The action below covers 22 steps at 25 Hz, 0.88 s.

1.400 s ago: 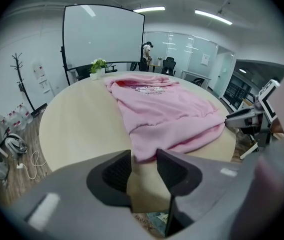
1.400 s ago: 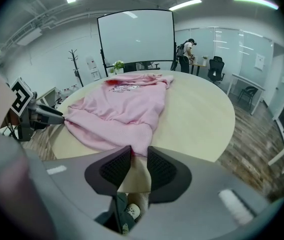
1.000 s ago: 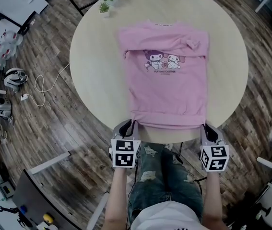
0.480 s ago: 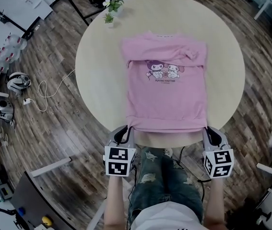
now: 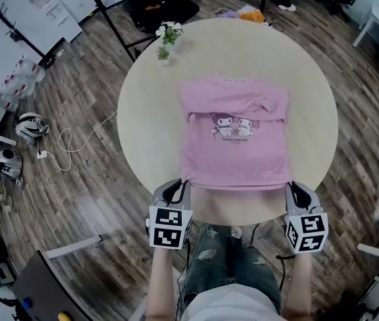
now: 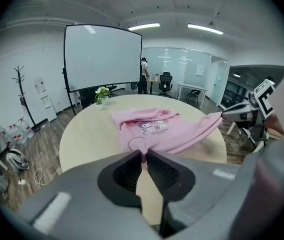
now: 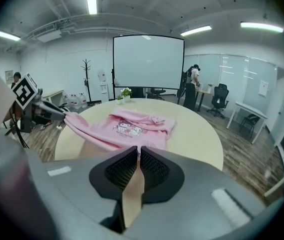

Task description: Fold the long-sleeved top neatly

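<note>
Gripping the hem of one pink long-sleeved top (image 5: 236, 139), a person seated at the near edge of a round desk (image 5: 150, 129) holds two handheld grippers, one at each hem corner. The left gripper (image 5: 178, 188) has its fingers (image 6: 125, 172) drawn almost together, with a fold of pink fabric pinched between their tips at the hem's left corner. The right gripper (image 5: 291, 187) matches it, its fingers (image 7: 155, 170) nearly closed and clamping the cloth at the hem's right corner. The hem stretches taut between the two grippers, raised above the desk's near edge, while the rest of the garment lies flat near the middle of the desk. The top's long axis runs from the near edge to the far edge, with the collar pointing away from the person and the hem toward them. Its cartoon print faces up, and both sleeves are folded in across the chest. Two small potted plants (image 5: 168, 40) stand close together at the desk's far-left edge, well apart from the top. The person's knees, in ripped jeans (image 5: 230, 254), show beneath the near edge between the two grippers.
</note>
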Each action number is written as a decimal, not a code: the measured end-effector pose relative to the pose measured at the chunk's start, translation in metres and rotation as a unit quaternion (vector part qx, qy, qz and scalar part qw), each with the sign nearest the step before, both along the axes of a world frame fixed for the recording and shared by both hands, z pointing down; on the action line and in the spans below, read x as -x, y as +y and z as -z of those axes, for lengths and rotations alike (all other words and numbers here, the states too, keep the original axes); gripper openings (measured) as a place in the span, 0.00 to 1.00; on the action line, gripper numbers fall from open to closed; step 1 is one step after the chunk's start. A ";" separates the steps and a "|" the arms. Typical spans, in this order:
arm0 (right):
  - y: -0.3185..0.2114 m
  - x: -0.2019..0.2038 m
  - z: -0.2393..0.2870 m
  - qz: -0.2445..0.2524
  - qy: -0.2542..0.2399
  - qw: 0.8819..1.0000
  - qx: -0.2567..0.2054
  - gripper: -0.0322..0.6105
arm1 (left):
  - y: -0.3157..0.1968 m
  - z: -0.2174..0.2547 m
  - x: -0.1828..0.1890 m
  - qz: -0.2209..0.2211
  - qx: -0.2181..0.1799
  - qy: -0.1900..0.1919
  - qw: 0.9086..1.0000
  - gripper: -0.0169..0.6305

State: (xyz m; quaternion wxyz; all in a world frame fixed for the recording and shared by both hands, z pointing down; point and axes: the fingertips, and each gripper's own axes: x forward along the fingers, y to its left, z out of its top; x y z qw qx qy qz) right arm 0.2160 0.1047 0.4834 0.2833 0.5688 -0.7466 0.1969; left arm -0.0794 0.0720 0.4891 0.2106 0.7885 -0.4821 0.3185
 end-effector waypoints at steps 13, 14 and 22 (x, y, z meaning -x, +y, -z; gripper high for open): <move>-0.073 0.002 0.045 -0.026 0.018 0.999 -0.043 0.13 | -0.085 0.045 0.001 -0.046 -0.038 0.010 0.998 0.26; -0.077 0.001 0.047 -0.028 0.019 0.998 -0.046 0.13 | -0.090 0.047 0.000 -0.050 -0.040 0.011 0.998 0.26; -0.116 -0.007 0.060 -0.025 0.026 0.998 -0.057 0.13 | -0.131 0.059 -0.010 -0.066 -0.053 0.006 0.996 0.26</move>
